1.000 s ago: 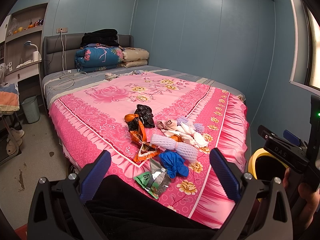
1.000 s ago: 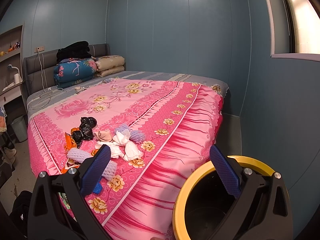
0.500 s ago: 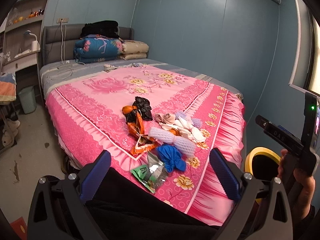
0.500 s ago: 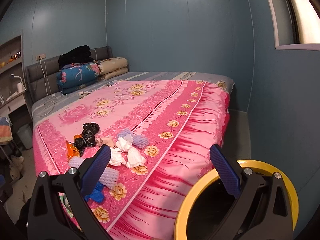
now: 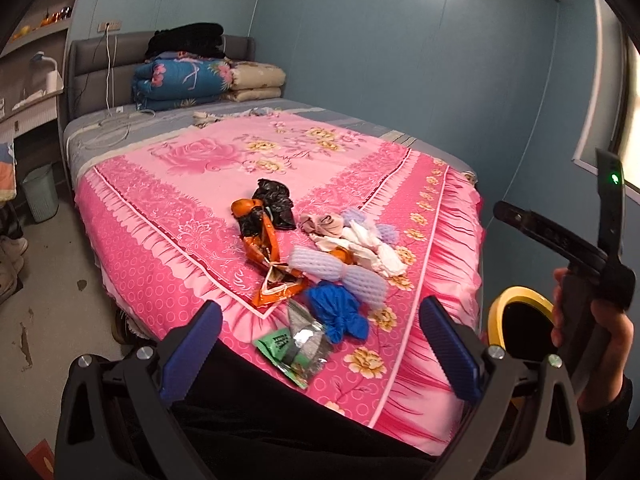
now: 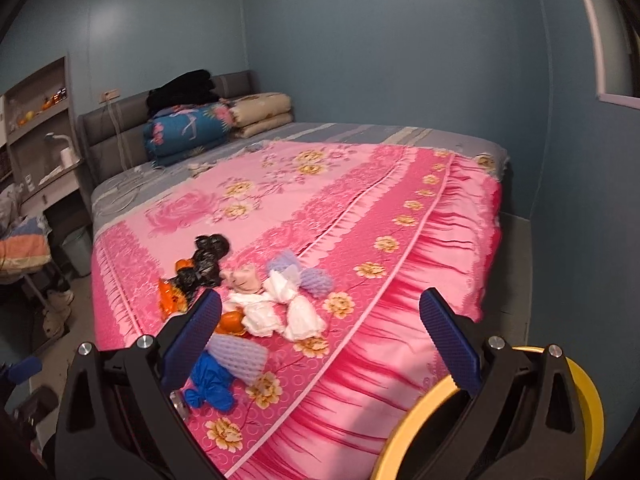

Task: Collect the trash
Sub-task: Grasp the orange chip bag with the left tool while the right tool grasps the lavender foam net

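Trash lies in a heap on the near corner of the pink bed cover [image 5: 192,208]: a black bag [image 5: 274,200], an orange wrapper [image 5: 264,256], a lilac foam net [image 5: 340,270], white tissues [image 5: 372,248], a blue bag [image 5: 338,312] and a green-and-clear packet [image 5: 296,346]. The heap also shows in the right wrist view, with the tissues [image 6: 280,308] and blue bag [image 6: 210,382]. A yellow-rimmed bin [image 6: 496,420] stands on the floor beside the bed [image 5: 516,312]. My left gripper [image 5: 320,340] is open and empty, before the packet. My right gripper [image 6: 320,340] is open and empty, over the bed edge.
Folded quilts [image 5: 184,80] and dark clothes are stacked at the headboard. Cables lie on the grey sheet [image 5: 116,128]. A small green bin [image 5: 40,192] stands on the floor at left, by shelves and shoes. The blue wall [image 5: 400,60] closes the right side.
Both grippers have moved closer to the bed and the trash heap. The right one has lifted, so the bin sits lower in its view. Both stay open.
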The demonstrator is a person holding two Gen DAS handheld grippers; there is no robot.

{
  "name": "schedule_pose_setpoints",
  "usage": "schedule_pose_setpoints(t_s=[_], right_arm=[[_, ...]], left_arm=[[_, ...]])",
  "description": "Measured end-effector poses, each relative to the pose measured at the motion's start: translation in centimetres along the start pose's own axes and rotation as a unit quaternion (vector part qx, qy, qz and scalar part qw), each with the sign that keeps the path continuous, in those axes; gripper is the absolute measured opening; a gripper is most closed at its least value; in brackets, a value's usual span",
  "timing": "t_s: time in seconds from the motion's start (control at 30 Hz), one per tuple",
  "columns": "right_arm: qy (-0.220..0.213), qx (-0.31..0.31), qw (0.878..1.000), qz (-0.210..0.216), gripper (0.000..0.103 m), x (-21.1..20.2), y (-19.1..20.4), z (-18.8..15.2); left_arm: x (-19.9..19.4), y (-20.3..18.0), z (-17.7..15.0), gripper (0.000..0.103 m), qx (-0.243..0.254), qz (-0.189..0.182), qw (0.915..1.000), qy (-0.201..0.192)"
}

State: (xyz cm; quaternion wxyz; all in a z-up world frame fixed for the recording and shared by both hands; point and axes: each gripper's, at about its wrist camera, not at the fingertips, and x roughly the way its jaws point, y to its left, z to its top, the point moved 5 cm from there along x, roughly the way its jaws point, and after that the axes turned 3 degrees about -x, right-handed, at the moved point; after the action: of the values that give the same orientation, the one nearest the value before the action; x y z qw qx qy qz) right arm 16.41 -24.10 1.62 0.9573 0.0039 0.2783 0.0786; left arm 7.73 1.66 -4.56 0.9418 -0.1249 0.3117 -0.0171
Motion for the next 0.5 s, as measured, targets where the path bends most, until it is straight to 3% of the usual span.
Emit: schedule_pose_setpoints(t_s=[0.2, 0.27, 0.5], right_arm=[[0.031, -0.075, 0.993, 0.087, 0.095, 3.1, 2.1, -1.5], [0.05, -0.088, 0.988, 0.113, 0.095, 4.1, 2.8, -2.2], [0.136, -0.137, 0.96, 0.201, 0.095, 8.2, 6.5, -4.7]], left_arm=[[4.4, 2.4, 3.1, 0.095, 0.013, 0.032, 0.9991, 0.026], [6.0, 3.3, 4.3, 0.095, -0.002, 0.025, 0.999, 0.037], [12.0, 5.0, 7.0, 0.095, -0.031, 0.021, 0.9968, 0.071]])
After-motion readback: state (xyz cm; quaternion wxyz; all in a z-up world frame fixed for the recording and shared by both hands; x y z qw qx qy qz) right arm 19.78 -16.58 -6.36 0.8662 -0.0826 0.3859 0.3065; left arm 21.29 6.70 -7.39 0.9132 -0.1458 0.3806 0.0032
